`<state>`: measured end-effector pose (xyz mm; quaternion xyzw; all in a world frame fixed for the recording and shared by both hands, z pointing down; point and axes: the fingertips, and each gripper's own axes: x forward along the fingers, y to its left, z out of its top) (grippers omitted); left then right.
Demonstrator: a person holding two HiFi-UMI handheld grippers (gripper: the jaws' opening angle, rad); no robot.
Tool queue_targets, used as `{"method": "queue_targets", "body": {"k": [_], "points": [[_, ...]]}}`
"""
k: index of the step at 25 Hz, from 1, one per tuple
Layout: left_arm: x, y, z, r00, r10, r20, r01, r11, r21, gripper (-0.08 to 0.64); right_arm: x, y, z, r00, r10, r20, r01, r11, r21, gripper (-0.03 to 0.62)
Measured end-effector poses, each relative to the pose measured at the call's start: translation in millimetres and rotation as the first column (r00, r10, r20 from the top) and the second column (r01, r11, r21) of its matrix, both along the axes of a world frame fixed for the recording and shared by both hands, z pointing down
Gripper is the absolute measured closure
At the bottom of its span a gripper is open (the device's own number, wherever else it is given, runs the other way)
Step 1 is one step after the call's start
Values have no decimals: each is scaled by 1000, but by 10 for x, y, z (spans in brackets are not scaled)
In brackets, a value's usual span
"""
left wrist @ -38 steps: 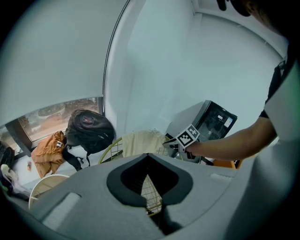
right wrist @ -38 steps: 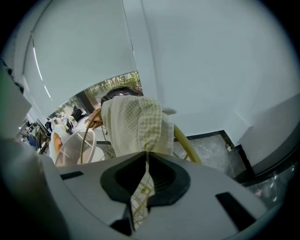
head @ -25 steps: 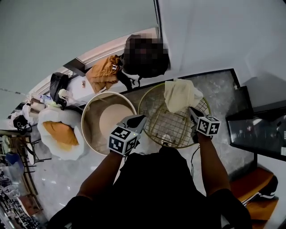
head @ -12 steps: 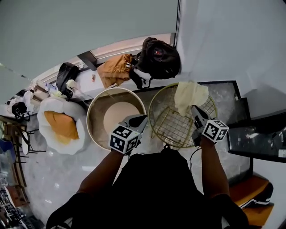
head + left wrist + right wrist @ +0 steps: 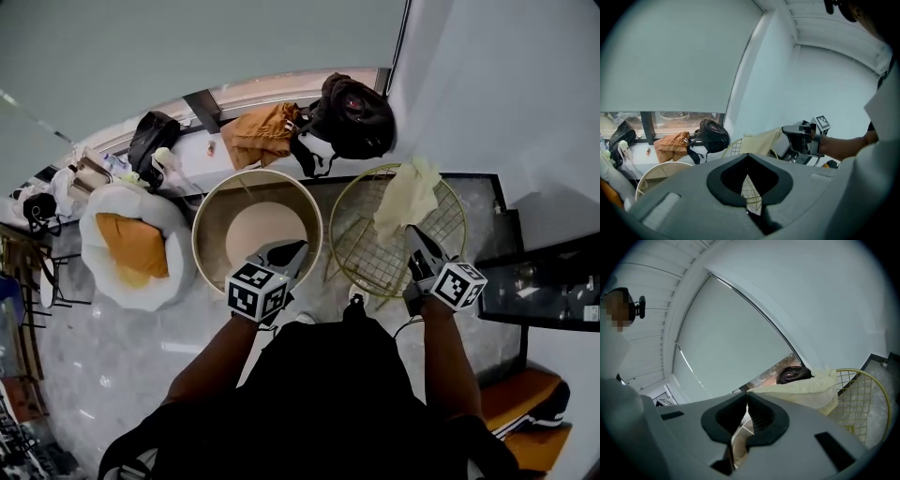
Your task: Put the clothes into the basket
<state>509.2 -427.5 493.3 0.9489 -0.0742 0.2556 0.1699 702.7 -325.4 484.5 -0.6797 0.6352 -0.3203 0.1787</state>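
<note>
Right gripper [image 5: 411, 232]: your jaws are clamped together on one edge of the pale yellow cloth [image 5: 405, 195], which you hold up in the air.
Left gripper [image 5: 292, 251]: the jaws are closed on nothing, and it hangs over the near rim of the round tub [image 5: 216, 216].
Cloth: it trails from your right jaws over the far half of the wire basket [image 5: 370, 253]. Whether its far end touches the rim I cannot tell.
Other clothes: an orange garment [image 5: 262, 133] lies on the sill beside a black backpack [image 5: 356, 117], well apart from both containers.
Step in hand: you look to be carrying the cloth. Which of the two containers you mean as its basket cannot be told from here.
Doing it well: keep the jaws clamped until the hanging tail is inside the rim you aim for. Carry it high enough that the loose end does not catch on the wire mesh, and open only once most of the cloth is below the rim. Hold the left gripper clear of its path.
Changed from a second ago: the cloth was a wide bunch at the basket's far side and now hangs longer and narrower. Your head has turned, so the sill and both containers sit further right in the head view. Your left gripper shows at much the same place.
</note>
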Motion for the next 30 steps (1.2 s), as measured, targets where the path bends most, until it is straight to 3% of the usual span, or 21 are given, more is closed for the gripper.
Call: {"method": "queue_targets", "body": {"k": [11, 20, 25, 30], "points": [[-623, 23, -254, 996, -36, -87, 37, 999, 10, 560, -629, -49, -721, 999, -39, -8, 40, 988, 151, 568], [-1008, 171, -225, 995, -53, -87, 54, 998, 19, 560, -1069, 107, -921, 996, -80, -41, 86, 979, 182, 568], [-1118, 240, -285, 992, -77, -97, 80, 996, 26, 560, -1336, 139, -911, 989, -145, -24, 148, 974, 172, 568], [-1306, 365, -324, 983, -146, -111, 152, 988, 40, 560, -1717, 158, -856, 963, -271, -12, 269, 948, 169, 568]]}}
